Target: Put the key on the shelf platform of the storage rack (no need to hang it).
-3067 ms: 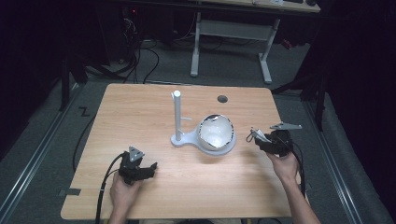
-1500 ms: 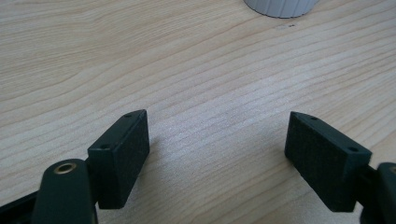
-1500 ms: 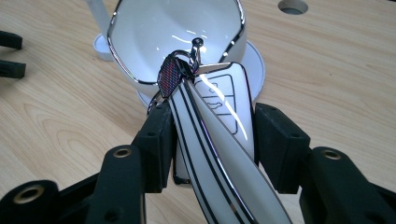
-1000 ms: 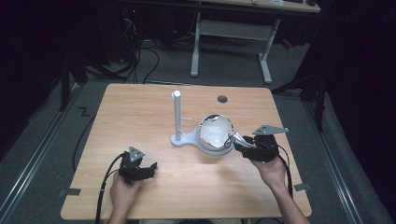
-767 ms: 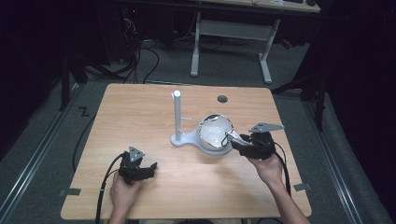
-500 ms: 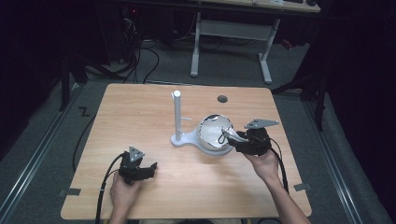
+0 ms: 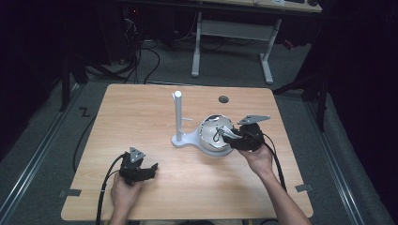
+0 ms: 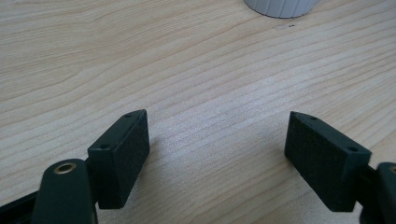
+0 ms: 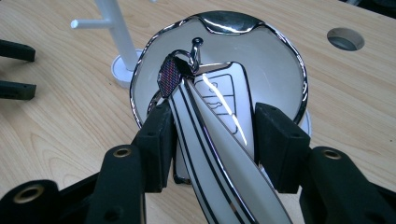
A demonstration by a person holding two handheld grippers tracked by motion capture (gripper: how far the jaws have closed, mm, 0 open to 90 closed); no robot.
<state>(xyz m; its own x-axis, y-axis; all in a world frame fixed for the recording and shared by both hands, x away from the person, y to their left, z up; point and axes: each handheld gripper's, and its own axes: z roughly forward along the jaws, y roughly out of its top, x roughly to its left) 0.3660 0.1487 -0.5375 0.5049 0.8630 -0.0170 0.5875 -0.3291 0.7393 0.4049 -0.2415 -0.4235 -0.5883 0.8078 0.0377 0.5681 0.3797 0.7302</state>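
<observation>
— What's the right gripper [image 9: 210, 140] doing?
— Its matte black jaws are straddling a glossy white car key [image 9: 219, 154], chrome-trimmed, leaning out of the round, chrome-rimmed white dish [image 9: 285, 56]. Gripped or not, I can't tell.
— And the left gripper [image 8: 217, 149]?
— Lying on the pale grained wooden table [image 8: 196, 60], blocky jaws gaping wide apart, holding nothing.

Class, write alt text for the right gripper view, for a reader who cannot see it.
The right gripper, its two black jaws open, straddles a white car key fob with chrome trim, which lies in a chrome-rimmed white dish on a wooden table. A white stand rises beside the dish.
</observation>
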